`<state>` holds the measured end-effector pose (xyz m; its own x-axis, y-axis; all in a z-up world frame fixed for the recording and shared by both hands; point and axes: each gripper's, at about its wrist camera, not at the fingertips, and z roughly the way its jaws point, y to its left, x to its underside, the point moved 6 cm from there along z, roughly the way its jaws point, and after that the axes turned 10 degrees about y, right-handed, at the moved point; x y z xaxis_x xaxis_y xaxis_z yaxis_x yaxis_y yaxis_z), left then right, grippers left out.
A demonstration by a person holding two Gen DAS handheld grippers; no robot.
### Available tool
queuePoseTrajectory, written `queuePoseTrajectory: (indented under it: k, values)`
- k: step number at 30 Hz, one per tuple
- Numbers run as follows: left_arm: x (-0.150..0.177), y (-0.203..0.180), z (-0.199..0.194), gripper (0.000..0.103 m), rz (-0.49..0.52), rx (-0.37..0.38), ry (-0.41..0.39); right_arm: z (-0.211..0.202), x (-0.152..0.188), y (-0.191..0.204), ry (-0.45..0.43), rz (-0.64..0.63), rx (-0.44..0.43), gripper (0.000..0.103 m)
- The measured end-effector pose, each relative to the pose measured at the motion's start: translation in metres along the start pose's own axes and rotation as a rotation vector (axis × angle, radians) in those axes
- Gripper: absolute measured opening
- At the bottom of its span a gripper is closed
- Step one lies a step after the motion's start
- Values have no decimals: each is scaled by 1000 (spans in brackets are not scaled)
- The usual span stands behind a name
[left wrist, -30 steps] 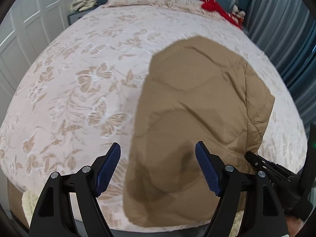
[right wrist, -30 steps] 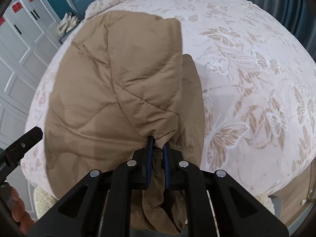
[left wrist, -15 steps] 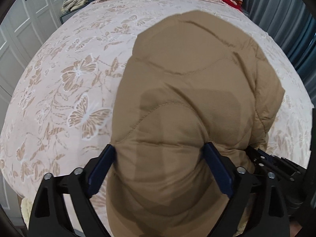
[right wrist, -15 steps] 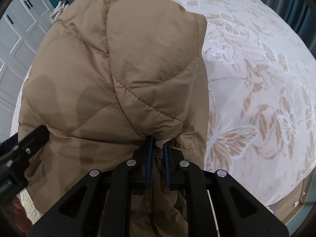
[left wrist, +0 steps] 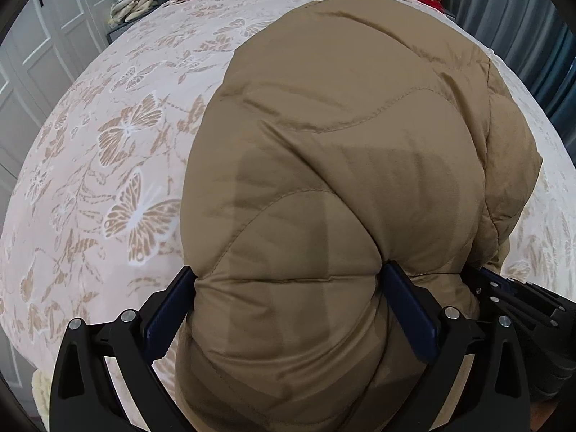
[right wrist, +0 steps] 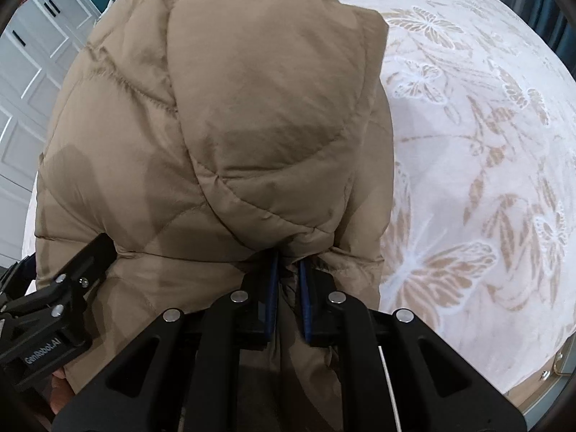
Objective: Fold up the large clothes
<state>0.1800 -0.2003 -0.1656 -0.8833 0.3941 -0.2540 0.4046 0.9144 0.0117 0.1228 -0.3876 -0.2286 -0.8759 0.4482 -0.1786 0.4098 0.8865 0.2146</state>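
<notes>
Both jaws meet jacket (left wrist: 342,165): left wide astride, right pinching a fold.

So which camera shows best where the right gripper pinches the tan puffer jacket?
The right wrist view: the right gripper sits shut on a bunched fold of the tan puffer jacket, centred. The left wrist view catches only that gripper's black side at the right edge, its pinch hidden.
</notes>
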Motion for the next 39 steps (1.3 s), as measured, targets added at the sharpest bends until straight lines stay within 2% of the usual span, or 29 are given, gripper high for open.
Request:
queuePoseTrajectory:
  k: [17,21,25,28,31,33,35,39]
  values:
    - [-2,-3,10,98,8,-32,-19,5,-2,11,-9,0,32,10]
    - [1,-3,-1,98,4,-24,-10,-26,6,11,-36,44,41,14]
    - [10,-2,-24,98,9,-31,8,-70,34,23,-105,-31,83,14]
    - [21,-1,-42,96,17,-29,2,-87,60,32,-109,-85,79,14]
    - [33,1,-55,96,24,-36,0,-75,78,31,-64,-104,105,14]
    - [43,2,-56,96,19,-30,19,-59,85,25,-32,-79,84,14]
    - [50,3,-53,97,23,-31,36,-49,88,26,-16,-52,60,14]
    - [59,5,-42,98,16,-34,60,-35,86,30,5,-60,69,14]
